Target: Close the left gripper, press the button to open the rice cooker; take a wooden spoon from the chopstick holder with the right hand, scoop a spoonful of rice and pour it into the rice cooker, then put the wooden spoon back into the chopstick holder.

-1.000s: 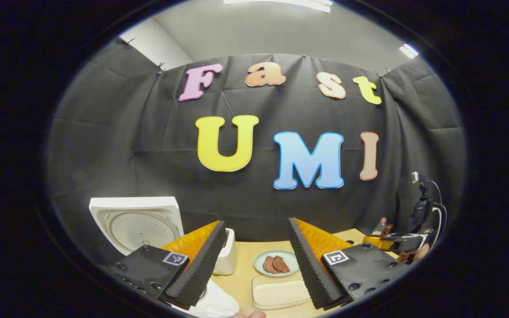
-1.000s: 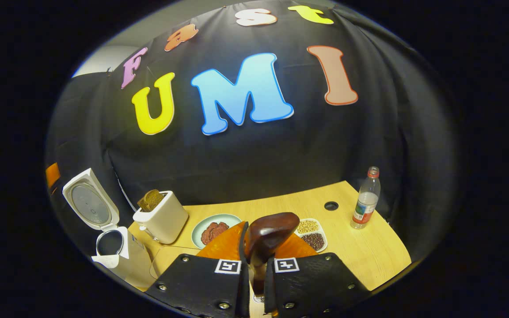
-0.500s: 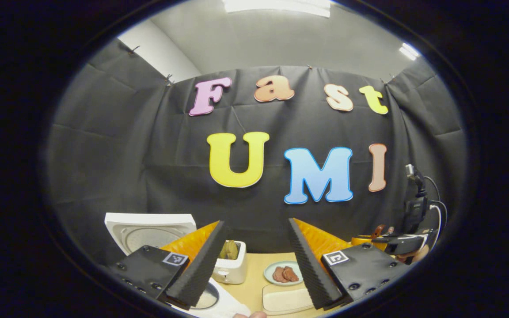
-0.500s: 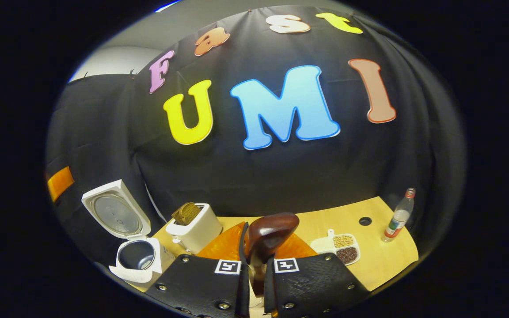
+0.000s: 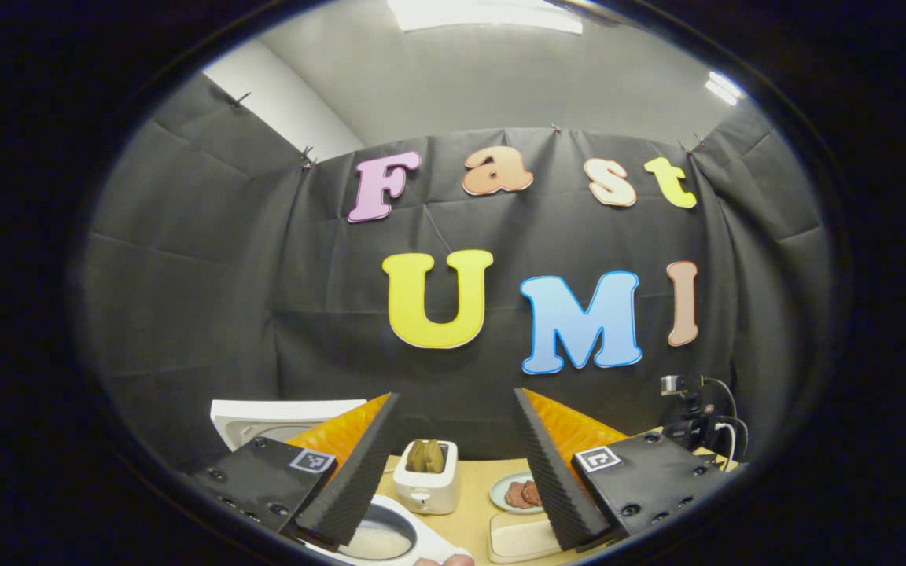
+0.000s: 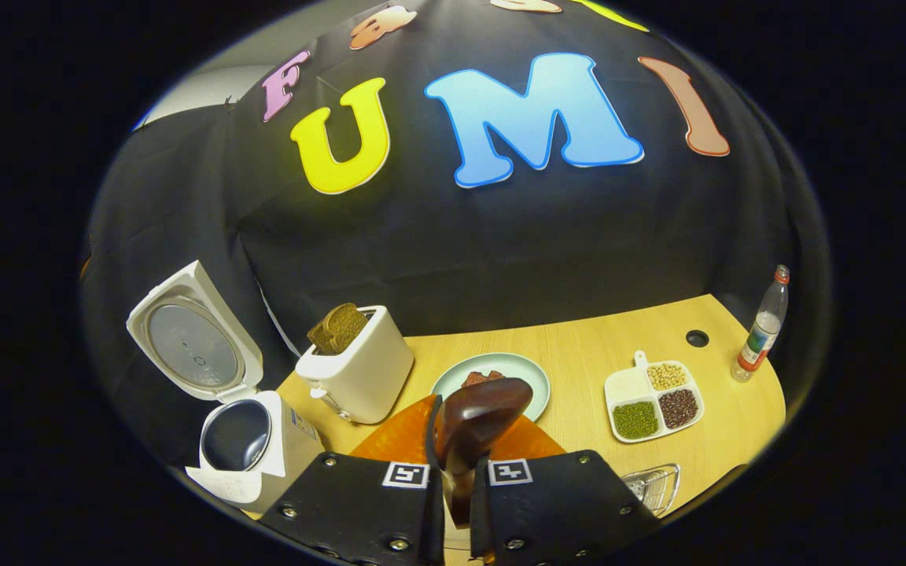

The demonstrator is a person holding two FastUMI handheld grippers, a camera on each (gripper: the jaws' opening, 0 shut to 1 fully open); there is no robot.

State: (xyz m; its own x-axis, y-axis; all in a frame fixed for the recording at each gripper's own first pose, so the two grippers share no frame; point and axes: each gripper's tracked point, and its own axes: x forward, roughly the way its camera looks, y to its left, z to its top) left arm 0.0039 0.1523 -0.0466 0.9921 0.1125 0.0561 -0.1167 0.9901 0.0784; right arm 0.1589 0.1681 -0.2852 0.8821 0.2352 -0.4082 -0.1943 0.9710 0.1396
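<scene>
My right gripper (image 6: 461, 428) is shut on the wooden spoon (image 6: 480, 409), whose dark brown bowl sticks up past the fingertips. What the bowl holds cannot be made out. The white rice cooker (image 6: 252, 448) stands open at the table's left, lid (image 6: 189, 346) raised and dark pot showing. My left gripper (image 5: 457, 397) is open and holds nothing, hovering above the rice cooker's pot opening (image 5: 378, 538) with the lid (image 5: 264, 417) behind its left finger. A white tray of rice (image 5: 520, 538) lies near its right finger. A wire holder (image 6: 653, 487) sits at the front right.
A white toaster (image 6: 359, 365) with bread stands right of the cooker. A pale plate of meat (image 6: 528, 377) lies mid-table, with a divided dish of beans (image 6: 653, 401) and a bottle (image 6: 764, 326) to its right. The wooden table (image 6: 579, 334) meets the black cloth wall behind.
The left gripper, still open, has drawn back and tipped up, so the table things sit lower. The right gripper, still holding the spoon, has tipped down toward the table; the wire holder came into sight.
</scene>
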